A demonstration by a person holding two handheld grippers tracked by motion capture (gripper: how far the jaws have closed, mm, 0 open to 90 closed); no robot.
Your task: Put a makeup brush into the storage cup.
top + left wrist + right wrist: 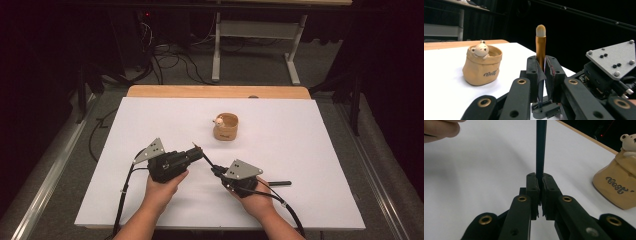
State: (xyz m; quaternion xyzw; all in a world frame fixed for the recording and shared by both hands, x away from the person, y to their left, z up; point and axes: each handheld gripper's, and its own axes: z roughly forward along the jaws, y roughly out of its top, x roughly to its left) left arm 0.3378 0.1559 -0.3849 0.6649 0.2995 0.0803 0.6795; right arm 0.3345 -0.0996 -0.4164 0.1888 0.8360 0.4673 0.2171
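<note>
High view: brush (202,153) diagonal, tip upper-left.

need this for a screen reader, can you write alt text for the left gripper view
The left gripper is shut on a makeup brush with a gold ferrule and pale tip, standing upright between its black jaws. Left of it, a tan bag-shaped pot with a bear figure sits on the white table.

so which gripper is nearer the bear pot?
Left. The left gripper sits just below-left of the bear pot in the high view. The right gripper is lower, closer to the person; both grip the same brush.
</note>
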